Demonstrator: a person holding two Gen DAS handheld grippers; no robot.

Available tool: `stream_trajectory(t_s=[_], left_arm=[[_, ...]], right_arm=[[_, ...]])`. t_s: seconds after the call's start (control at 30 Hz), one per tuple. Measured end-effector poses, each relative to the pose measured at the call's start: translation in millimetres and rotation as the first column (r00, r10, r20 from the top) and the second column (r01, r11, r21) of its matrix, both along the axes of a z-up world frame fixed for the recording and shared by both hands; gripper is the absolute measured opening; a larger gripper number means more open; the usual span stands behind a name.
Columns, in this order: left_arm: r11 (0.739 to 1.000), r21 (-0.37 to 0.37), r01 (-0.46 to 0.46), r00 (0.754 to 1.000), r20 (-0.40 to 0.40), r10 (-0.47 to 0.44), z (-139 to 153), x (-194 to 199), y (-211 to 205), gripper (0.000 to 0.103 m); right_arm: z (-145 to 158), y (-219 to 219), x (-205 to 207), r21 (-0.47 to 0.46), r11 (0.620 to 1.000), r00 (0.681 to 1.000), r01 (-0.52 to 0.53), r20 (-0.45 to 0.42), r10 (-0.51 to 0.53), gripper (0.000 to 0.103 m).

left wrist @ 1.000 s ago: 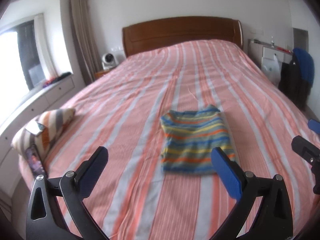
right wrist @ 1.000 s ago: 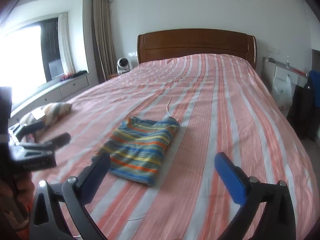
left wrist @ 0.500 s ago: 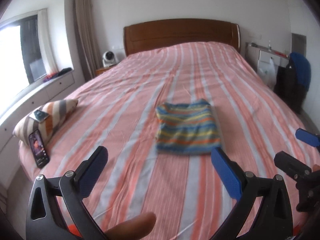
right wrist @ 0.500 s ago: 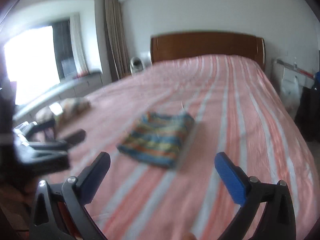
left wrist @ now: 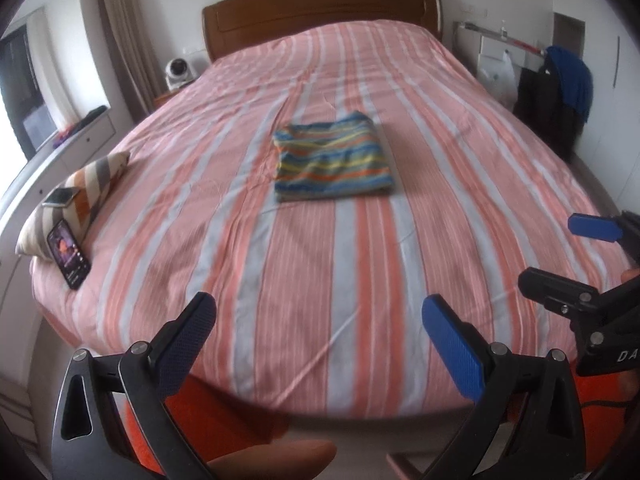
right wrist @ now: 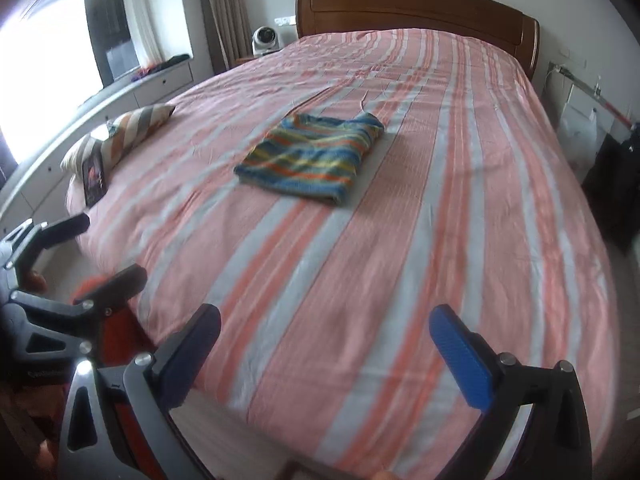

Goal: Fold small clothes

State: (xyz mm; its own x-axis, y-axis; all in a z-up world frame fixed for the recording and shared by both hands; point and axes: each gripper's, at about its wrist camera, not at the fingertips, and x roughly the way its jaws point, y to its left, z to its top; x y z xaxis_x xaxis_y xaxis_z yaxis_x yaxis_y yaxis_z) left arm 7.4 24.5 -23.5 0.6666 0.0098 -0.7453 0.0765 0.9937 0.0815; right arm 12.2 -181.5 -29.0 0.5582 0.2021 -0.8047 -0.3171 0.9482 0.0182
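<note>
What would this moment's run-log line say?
stage: fold looks done | striped garment: folded, on bed | left gripper: open, empty | right gripper: open, empty

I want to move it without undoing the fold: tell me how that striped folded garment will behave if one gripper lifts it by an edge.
The striped folded garment is probably floppy: soft knit, stacked in layers, so an edge lift would likely let it sag open. It looks light. Pushed across the bedspread, it would likely bunch rather than slide.
</note>
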Motion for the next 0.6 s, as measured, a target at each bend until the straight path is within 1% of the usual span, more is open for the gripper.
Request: stream_trajectory(t_s=[0.07,0.13,0.27,0.33,0.4,0.53,0.6], left_arm=[[1.0,-0.01,-0.008,1.0,0.011,0.008,7.3,-2.2,-0.4,0.103],[0.999,-0.027,-0.016,1.0,0.02,0.016,17.1,-2.7,-0.3,0.103],[0.998,-0.062,-0.016,1.0,-0.012,0.015,27.3,3.0,2.1,0.103],[0.998,-0.057,-0.029,1.0,-0.011,0.028,27.8,6.1,3.3,0.103],[0.998,-0.033,-0.058,0.998,-0.008,0.057,25.4,9.0,4.9,0.103],[0.998,-0.022,-0.065,0.998,-0.003,0.065,23.3,11.4,8.6,0.103],[0.998,-0.008,-0.069,0.998,-0.001,0.069,22.7,13.1,9.7,0.103]], right_arm=[[7.7,-4.5,-4.9,0.029,0.999,1.0,0.016,-0.01,-0.016,0.103],[19.6,-6.5,-5.8,0.055,0.998,0.999,0.039,0.004,-0.04,0.103],[51.6,1.2,-12.6,0.049,0.997,0.993,0.051,0.1,-0.055,0.103],[60.5,10.4,-14.8,0.01,0.999,0.988,0.044,0.149,-0.045,0.103],[60.5,16.9,-14.4,-0.019,0.998,0.984,0.053,0.169,-0.049,0.103],[52.0,24.4,-9.7,-0.019,0.999,0.991,0.05,0.127,-0.048,0.102],[51.5,23.6,-8.9,-0.043,0.997,0.989,0.06,0.137,-0.054,0.102]])
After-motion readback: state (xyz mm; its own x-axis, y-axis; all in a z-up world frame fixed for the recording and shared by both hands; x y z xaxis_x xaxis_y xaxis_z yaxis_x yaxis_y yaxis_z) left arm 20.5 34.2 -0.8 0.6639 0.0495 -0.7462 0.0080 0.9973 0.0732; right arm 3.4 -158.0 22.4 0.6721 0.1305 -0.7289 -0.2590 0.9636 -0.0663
